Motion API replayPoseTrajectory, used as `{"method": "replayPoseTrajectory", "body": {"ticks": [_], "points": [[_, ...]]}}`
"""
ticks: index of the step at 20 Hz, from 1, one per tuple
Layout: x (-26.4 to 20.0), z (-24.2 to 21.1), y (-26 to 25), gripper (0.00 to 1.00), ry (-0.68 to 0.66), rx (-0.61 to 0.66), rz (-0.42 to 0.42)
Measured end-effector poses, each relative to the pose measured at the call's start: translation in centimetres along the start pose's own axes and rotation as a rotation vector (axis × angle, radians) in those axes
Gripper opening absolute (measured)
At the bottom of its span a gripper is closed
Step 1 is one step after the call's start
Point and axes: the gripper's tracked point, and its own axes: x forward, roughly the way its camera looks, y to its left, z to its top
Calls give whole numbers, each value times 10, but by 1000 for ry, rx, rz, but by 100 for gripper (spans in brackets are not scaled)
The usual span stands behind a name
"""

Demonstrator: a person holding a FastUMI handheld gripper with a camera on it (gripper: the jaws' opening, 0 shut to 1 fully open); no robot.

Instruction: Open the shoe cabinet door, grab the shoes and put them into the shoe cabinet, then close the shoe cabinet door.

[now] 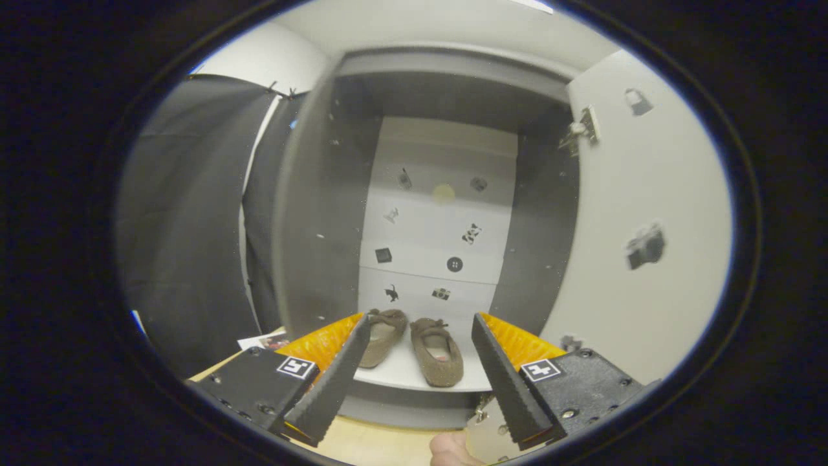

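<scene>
The 2 shoes (417,346) are already set on the shoe cabinet (323,213) shelf's front edge; the gripper (414,362) is held wide, empty; the door (647,239) must be shut next.

I see black cloth (187,213) hanging on the left, a white wall (272,55) above it, a pale wooden floor (381,443) below, and some paper (262,341) lying at the cloth's foot.

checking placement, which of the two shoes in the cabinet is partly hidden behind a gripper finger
The left shoe: a finger of the open gripper covers its outer edge. The right shoe lies fully visible between the fingers.
</scene>
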Motion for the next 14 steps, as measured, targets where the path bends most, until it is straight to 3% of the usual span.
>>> {"method": "replayPoseTrajectory", "body": {"ticks": [5, 10, 14], "points": [[-124, -9, -16, 100, -6, -36, -12], [-226, -24, -49, 100, -124, -77, 7], [-286, -44, -108, 100, -196, -55, -68]]}}
